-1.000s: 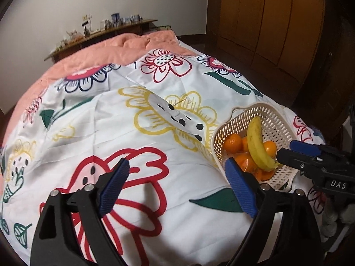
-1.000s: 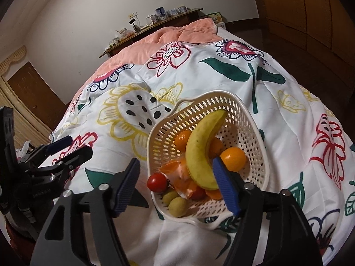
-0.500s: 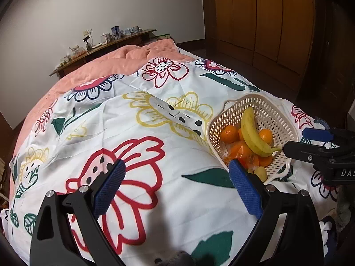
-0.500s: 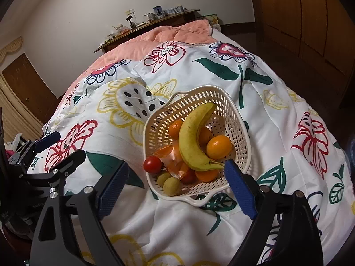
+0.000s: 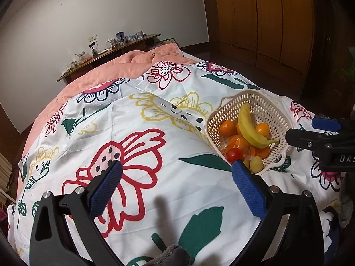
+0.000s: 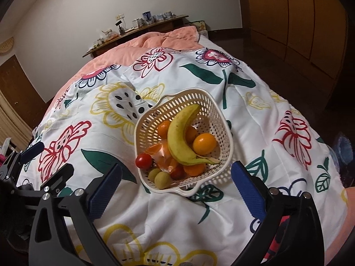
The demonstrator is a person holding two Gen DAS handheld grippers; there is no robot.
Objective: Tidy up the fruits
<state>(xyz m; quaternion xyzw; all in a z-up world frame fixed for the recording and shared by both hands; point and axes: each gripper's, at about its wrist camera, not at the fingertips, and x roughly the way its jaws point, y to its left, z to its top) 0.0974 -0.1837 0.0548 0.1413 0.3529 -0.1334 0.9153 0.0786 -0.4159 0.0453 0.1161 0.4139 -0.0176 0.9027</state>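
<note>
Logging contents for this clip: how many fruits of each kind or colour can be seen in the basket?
banana: 1
oranges: 4
wrapped orange piece: 1
red fruits: 2
green fruits: 2
Total seen in the basket: 10; more may lie hidden underneath.

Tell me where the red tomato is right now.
The red tomato sits at the basket's near-left rim in the right wrist view, beside the green fruits, below the banana.
</note>
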